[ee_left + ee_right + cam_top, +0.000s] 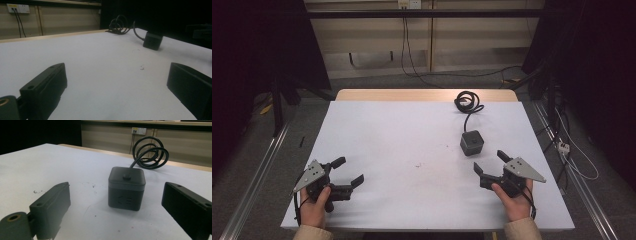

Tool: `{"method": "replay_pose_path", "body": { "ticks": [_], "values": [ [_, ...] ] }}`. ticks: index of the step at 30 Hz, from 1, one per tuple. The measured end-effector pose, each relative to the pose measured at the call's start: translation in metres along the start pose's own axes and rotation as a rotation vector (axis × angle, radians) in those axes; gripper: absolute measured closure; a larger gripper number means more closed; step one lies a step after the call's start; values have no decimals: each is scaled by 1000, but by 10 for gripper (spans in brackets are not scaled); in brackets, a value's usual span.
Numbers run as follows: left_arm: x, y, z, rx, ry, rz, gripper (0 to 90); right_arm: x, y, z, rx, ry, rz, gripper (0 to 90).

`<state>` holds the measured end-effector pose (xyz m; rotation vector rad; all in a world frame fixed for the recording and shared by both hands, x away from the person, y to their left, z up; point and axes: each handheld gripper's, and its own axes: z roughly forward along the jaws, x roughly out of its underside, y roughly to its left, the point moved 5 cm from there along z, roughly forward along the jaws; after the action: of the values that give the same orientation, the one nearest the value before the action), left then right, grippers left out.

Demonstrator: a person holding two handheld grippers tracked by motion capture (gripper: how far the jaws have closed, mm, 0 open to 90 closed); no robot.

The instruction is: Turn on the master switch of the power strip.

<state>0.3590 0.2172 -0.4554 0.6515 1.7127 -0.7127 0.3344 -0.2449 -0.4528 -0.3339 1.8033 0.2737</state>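
A dark cube-shaped power socket [472, 142] sits on the white table [412, 130] right of centre, its black cable coiled [467, 101] at the far edge. In the right gripper view the cube [126, 188] stands just ahead of the jaws, sockets facing me, its coiled cable [149, 152] behind it. My right gripper [491, 162] rests open at the near right, a short way in front of the cube. At the near left my left gripper [348, 171] rests open with nothing between its jaws. The left gripper view shows the cube [152, 40] far off to the right.
A bare wooden strip [427, 95] edges the table's far side. Wall outlets [139, 130] and hanging cables [406, 45] are behind. Metal rails [257, 170] run along the floor on both sides. A white plug strip [563, 146] lies on the floor at right.
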Motion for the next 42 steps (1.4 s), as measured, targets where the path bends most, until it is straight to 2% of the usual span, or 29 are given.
{"method": "replay_pose_path", "body": {
  "ticks": [15, 42],
  "values": [
    [-1, -1, 2, 12, -5, -2, 23, -4, -7, 15, 20, 15, 1, 107],
    [-1, -2, 3, 22, -2, 4, 23, -12, -14, 26, 39, 6, 8, 131]
  ]
}}
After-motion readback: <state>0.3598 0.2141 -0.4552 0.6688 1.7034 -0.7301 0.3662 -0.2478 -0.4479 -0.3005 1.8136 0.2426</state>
